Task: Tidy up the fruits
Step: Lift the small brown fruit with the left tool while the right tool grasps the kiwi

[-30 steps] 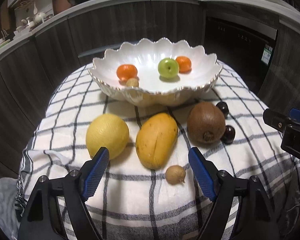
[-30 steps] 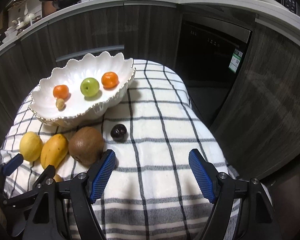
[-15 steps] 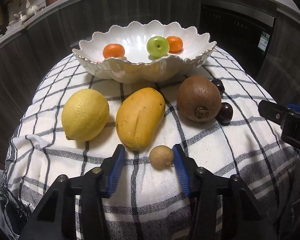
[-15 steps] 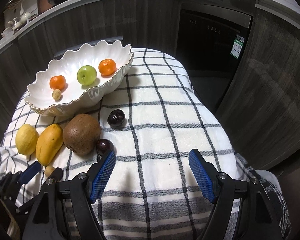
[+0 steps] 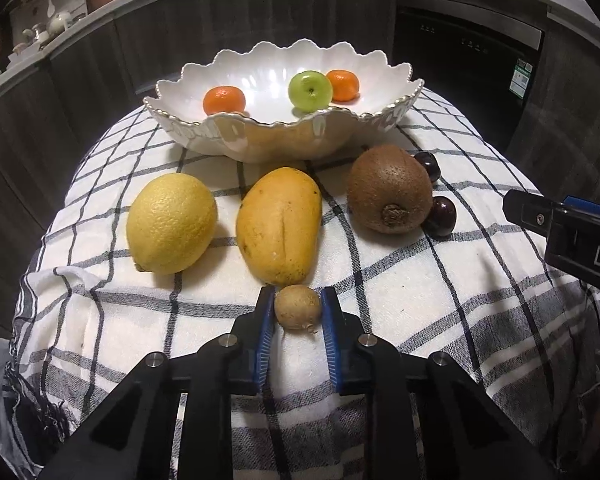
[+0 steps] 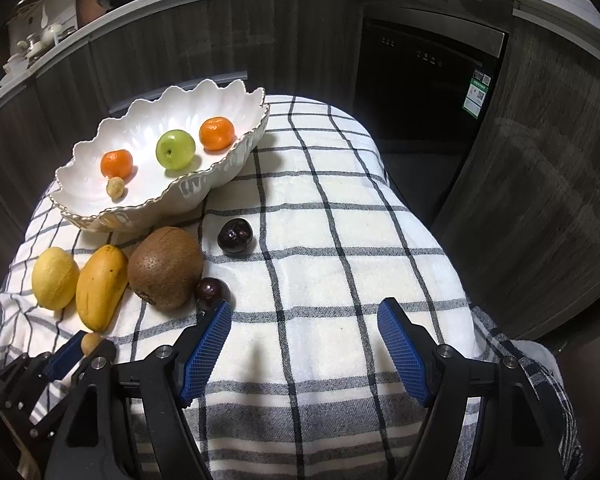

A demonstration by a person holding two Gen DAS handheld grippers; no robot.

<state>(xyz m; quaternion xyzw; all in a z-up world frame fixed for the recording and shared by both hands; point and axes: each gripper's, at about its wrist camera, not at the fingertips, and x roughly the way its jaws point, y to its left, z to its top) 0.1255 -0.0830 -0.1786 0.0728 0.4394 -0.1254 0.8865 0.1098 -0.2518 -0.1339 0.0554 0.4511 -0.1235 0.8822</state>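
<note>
My left gripper (image 5: 297, 305) is shut on a small tan longan (image 5: 298, 306) that rests on the checked cloth, just in front of the yellow mango (image 5: 279, 224). A lemon (image 5: 171, 222), a brown kiwi (image 5: 389, 189) and two dark cherries (image 5: 442, 210) lie beside the mango. The white scalloped bowl (image 5: 260, 142) behind them holds two oranges (image 5: 224, 100), a green apple (image 5: 310, 90) and another longan (image 6: 115, 188). My right gripper (image 6: 305, 342) is open and empty above the cloth, to the right of the kiwi (image 6: 165, 267) and near one cherry (image 6: 209, 293).
The checked cloth (image 6: 340, 240) covers a small rounded table that drops off on all sides. Dark kitchen cabinets and a dishwasher (image 6: 424, 80) stand behind. The right gripper's body (image 5: 572, 236) shows at the right edge of the left wrist view.
My left gripper moved forward and down to the small longan and shut its fingers on it. My right gripper stayed open and shifted slightly.
</note>
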